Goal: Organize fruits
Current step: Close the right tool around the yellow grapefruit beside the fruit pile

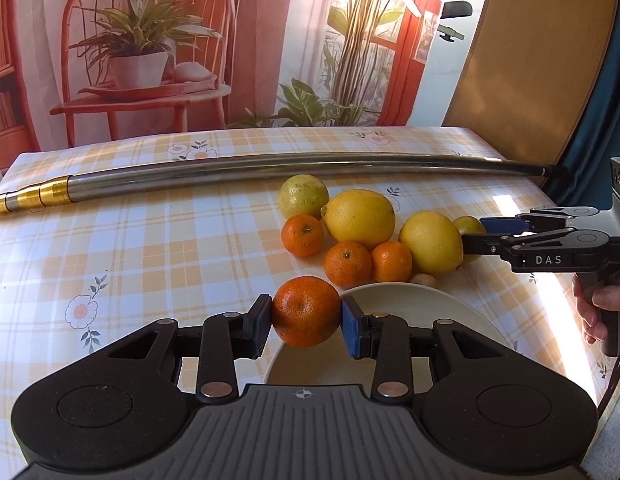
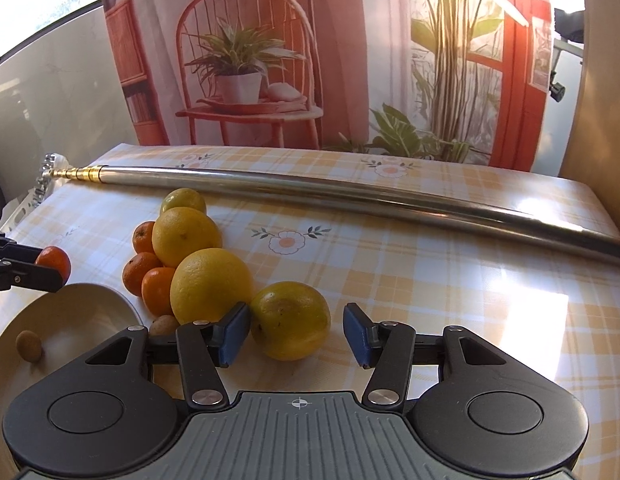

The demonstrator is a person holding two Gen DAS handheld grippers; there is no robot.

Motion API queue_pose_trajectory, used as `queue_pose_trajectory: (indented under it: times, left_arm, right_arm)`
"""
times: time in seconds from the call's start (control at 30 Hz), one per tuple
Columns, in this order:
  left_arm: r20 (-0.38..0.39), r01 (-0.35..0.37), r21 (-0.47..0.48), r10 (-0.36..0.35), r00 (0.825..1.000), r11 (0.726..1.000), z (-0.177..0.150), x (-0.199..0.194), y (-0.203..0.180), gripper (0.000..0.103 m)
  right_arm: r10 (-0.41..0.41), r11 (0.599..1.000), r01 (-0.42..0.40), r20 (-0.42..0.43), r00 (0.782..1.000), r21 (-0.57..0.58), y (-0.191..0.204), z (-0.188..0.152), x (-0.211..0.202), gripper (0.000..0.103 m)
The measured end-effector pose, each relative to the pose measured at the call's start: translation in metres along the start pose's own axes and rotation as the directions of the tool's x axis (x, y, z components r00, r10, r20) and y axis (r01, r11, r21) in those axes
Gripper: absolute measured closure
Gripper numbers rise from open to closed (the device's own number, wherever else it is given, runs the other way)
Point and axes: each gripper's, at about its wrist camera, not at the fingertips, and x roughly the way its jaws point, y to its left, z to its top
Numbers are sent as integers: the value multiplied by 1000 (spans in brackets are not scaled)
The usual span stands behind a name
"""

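Over on the left, the left gripper point(image 1: 306, 322) is clenched on a mandarin point(image 1: 305, 311), 1 pad pressed into each side of it. The fruit is deep orange, pebbly-skinned, its little green stem scar facing up, and it hangs right at the near-left rim of the cream bowl point(image 1: 406, 294). From the right wrist view that same bowl point(image 2: 89, 300) already holds 1 small tan, nut-like fruit point(image 2: 28, 345), and a second tan one point(image 2: 162, 325) sits on the cloth just beside the rim.

Moving across, the pile sits behind the bowl on the yellow checked tablecloth point(image 1: 149, 240): 3 more mandarins point(image 1: 302, 235), glossy and bright, tucked against 2 big smooth yellow lemons point(image 1: 358, 219), with 1 greenish-yellow round fruit point(image 1: 303, 196) at the back. They are bunched together, touching.

Further right, the right gripper point(image 2: 295, 334) stands released, blue pads point(image 2: 354, 332) spread wide around a yellow-green citrus point(image 2: 290, 320) with dark speckles on its skin. The left pad is right against it; the right pad is clear of it. The fruit rests on the cloth, touching the nearer lemon.

Behind everything, a long silver pole point(image 1: 269, 170) with gold telescoping rings lies across the table. At the far right edge, a hand point(image 1: 598, 308) grips the right tool's handle.
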Motion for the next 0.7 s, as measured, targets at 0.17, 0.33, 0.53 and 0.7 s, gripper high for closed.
queue_pose_trajectory:
  times: [0.17, 0.33, 0.53, 0.7]
  left_arm:
    - [3, 3, 8, -3, 1000, 1000, -3, -2, -3, 64]
    - [9, 5, 11, -6, 1000, 1000, -3, -4, -4, 64]
    - [19, 12, 19, -12, 1000, 1000, -4, -9, -8, 64]
    - [23, 12, 35, -12, 1000, 999, -5, -11, -11, 64]
  right_arm:
    - [29, 997, -29, 0, 1000, 68, -9, 3, 3, 57]
    - [42, 995, -42, 2, 999, 93, -9, -1, -1, 63]
    - [24, 993, -23, -9, 1000, 119, -7, -7, -16, 63]
    - [20, 993, -16, -31, 999, 114, -2, -13, -22, 63]
